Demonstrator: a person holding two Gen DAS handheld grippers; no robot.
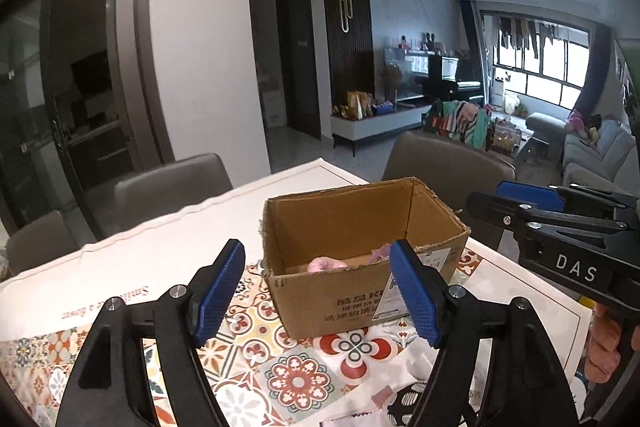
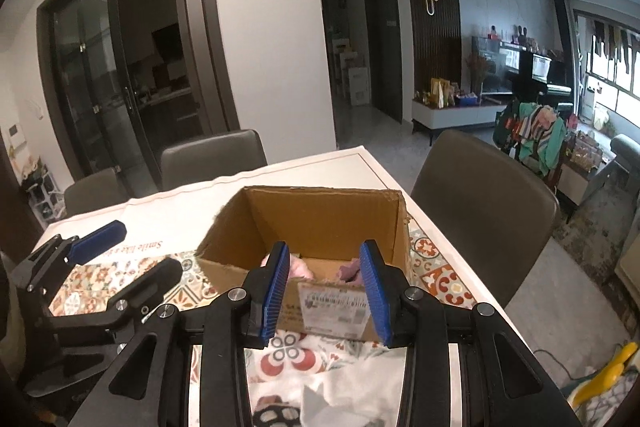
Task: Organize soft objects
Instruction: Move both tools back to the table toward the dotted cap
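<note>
Partly done: pink toy and purple one already inside box. Left gripper and right gripper spread wide, empty, near box. Left to pack: patterned cloth on table.

boxes: 1 | soft items inside: 2 | chairs: 3

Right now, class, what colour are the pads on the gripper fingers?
Blue, with a ribbed surface, on black fingers; the pads show best in the right wrist view.
</note>
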